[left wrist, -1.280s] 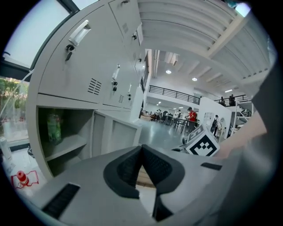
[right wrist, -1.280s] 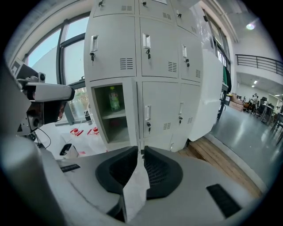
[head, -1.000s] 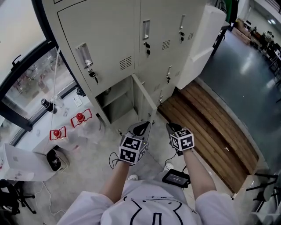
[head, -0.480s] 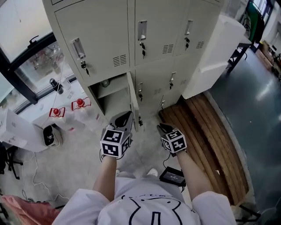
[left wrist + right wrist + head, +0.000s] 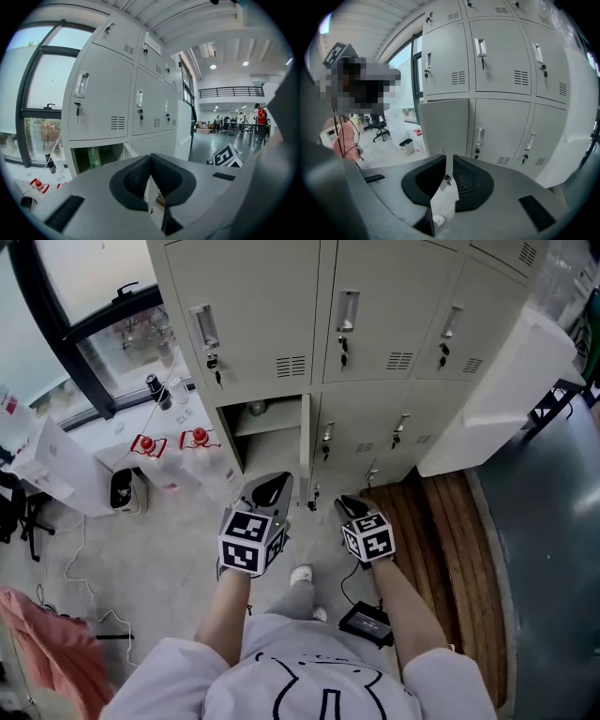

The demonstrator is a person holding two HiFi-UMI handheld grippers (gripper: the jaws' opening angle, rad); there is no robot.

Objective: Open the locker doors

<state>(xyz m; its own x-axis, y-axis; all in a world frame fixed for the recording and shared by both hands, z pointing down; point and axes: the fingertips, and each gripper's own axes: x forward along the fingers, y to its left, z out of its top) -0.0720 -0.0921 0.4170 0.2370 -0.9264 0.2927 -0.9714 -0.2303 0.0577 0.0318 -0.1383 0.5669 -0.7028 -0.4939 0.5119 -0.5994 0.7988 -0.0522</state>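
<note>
A pale concrete floor (image 5: 169,568) runs up to a bank of beige lockers (image 5: 394,306). A tall window (image 5: 94,287) is to the left and a wooden platform (image 5: 441,540) to the right. Against a second ago, the head view has swung upward, so the lockers sit squarer across the top of the frame and more of the upper row shows.

The one open door (image 5: 306,442), at the left of the lower row, stands out toward the person as it did then, seen edge-on. Its compartment (image 5: 267,432) lies open to view with a green bottle (image 5: 94,157) inside. Every other door in sight is closed.

A second ago the left claw (image 5: 272,486) lay close under the door's lower end. Now it sits just left of that end and apart from it, pads pressed together with nothing between them. The right claw (image 5: 347,504) hangs just right of the door's lower end, jaws a narrow slit apart and gripping nothing. Through the slit shows the door's rim with its key (image 5: 447,178).
</note>
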